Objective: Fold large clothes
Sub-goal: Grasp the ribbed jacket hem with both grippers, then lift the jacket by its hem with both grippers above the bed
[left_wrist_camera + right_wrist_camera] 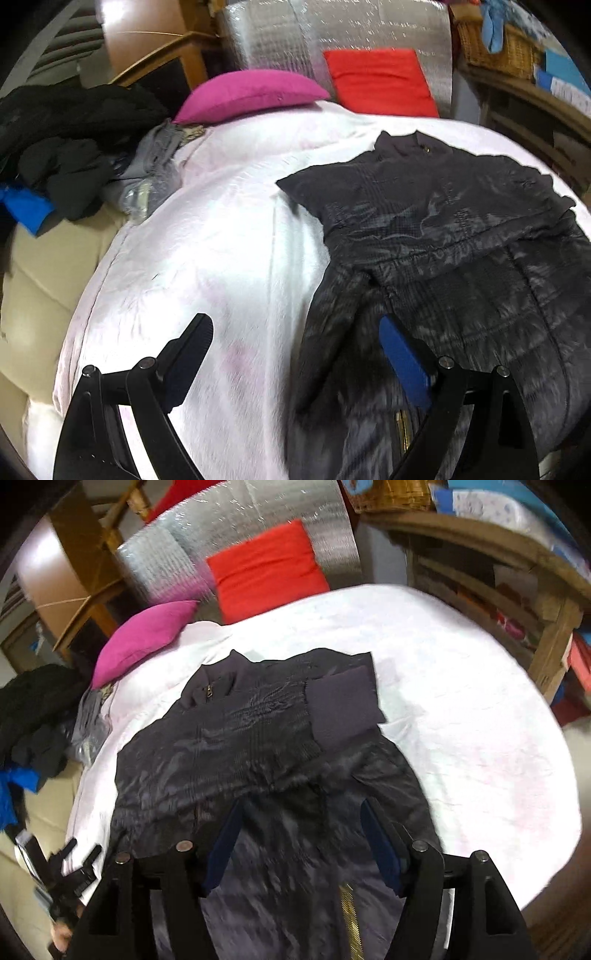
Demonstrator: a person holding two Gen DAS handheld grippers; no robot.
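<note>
A dark quilted jacket [443,229] lies flat on the white sheet [221,240], collar toward the cushions. In the right wrist view one sleeve is folded across the jacket [240,746], and its ribbed cuff [343,705] rests near the right shoulder. A brass zipper [349,915] runs down the front. My left gripper [295,325] is open and holds nothing; it hovers over the jacket's left edge, one finger above the sheet and the other above the fabric. My right gripper [301,806] is open above the jacket's lower half, with nothing pinched between its pads.
A pink cushion [251,96] and a red cushion [380,81] lean against a silver foil mat [332,33] at the head of the bed. A heap of dark and grey clothes [74,147] lies at the left edge. Wooden shelving [517,602] stands close on the right.
</note>
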